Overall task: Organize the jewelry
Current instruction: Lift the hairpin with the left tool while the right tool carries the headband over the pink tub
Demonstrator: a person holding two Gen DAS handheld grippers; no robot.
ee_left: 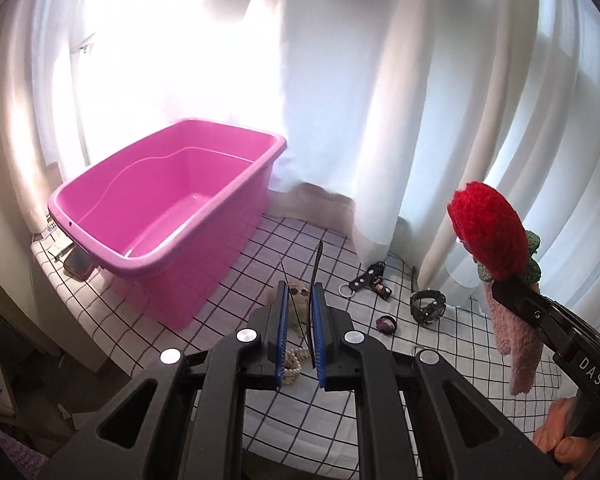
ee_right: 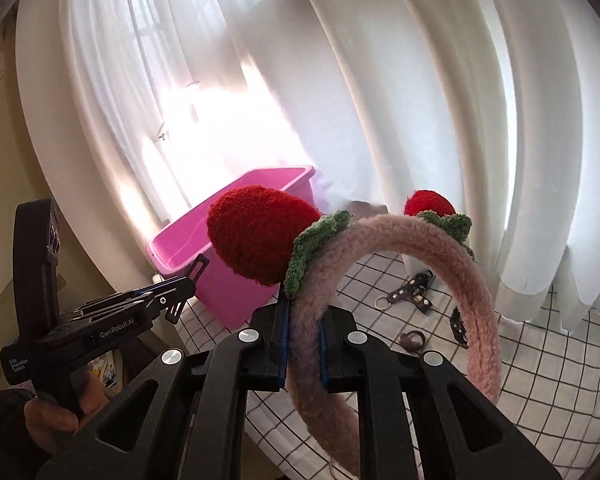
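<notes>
- The right gripper (ee_right: pixel 303 344) has its fingers pressed tight on the band of a fuzzy pink headband (ee_right: pixel 480 280), just below the larger of its two red knitted strawberries (ee_right: pixel 260 236). The band arcs up and to the right, clear of the table, and its free end hangs low in front of the gripper.
- The left gripper (ee_left: pixel 301 334) is pinched fully together on a thin black strap-like item (ee_left: pixel 315 280); what it is exactly I cannot tell. It sticks up between the blue pads.
- Below both grippers lies the checked tablecloth (ee_left: pixel 440 364), with a pearl strand (ee_left: pixel 293 364), a black wristwatch (ee_left: pixel 428 304), a small dark ring-like piece (ee_left: pixel 386 323) and a black key strap (ee_left: pixel 370 280) scattered on it.
- Beyond these, at the left of the table against the curtain (ee_left: pixel 380 100), stands the empty pink bin (ee_left: pixel 160 216), which I take to be where things go.
- To do this step well, carry each item fully over the bin's rim before letting go.
- Since the headband is wide and springy, hold it low inside the bin so its loose end does not catch the wall.
- Bring the hands in one after the other to avoid a clash.
</notes>
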